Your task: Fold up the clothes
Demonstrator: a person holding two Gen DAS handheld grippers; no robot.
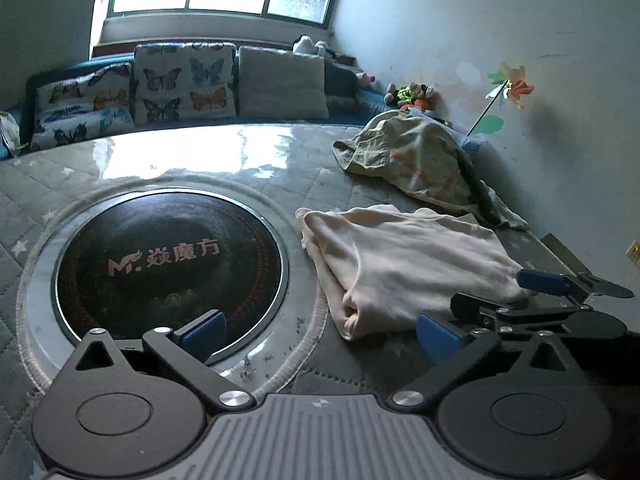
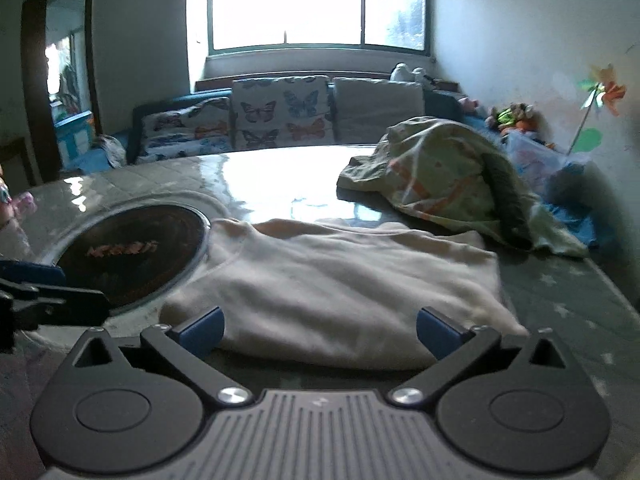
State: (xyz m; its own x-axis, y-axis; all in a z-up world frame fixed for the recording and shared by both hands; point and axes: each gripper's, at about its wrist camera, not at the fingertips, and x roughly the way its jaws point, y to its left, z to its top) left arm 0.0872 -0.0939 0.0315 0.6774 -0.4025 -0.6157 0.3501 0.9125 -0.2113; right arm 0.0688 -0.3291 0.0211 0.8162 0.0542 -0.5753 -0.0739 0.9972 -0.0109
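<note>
**Inspector:** Garment (image 2: 340, 284), cream, lies on the table (image 2: 560, 300) as a flat, layered rectangle beside the round black hob (image 1: 172, 264). Edges are roughly squared; one thick rolled corner faces the left gripper (image 1: 320, 332).

**Assistant:** Jaws?

**Inspector:** Both sets stand spread wide, gripping nothing. The right gripper (image 2: 320, 332) sits at the near hem, its fingers straddling the cloth; whether they touch it, I cannot tell. The left gripper hovers over the gap between hob and garment.

**Assistant:** Stage of the job?

**Inspector:** Undetermined. A tidy stack with released jaws fits a piece just finished, or one awaiting a further fold. A second garment (image 1: 416, 160), green with orange marks, lies crumpled further back near the wall (image 1: 500, 20), well apart from the cream one.

**Assistant:** Advice on handling?

**Inspector:** In my judgement: if folded further, pinch both near corners through all layers, lift evenly and lay the edge square onto the far edge. The soft knit looks likely to slide, so the bulging corner should be smoothed flat. Keep cloth off the hob.
</note>
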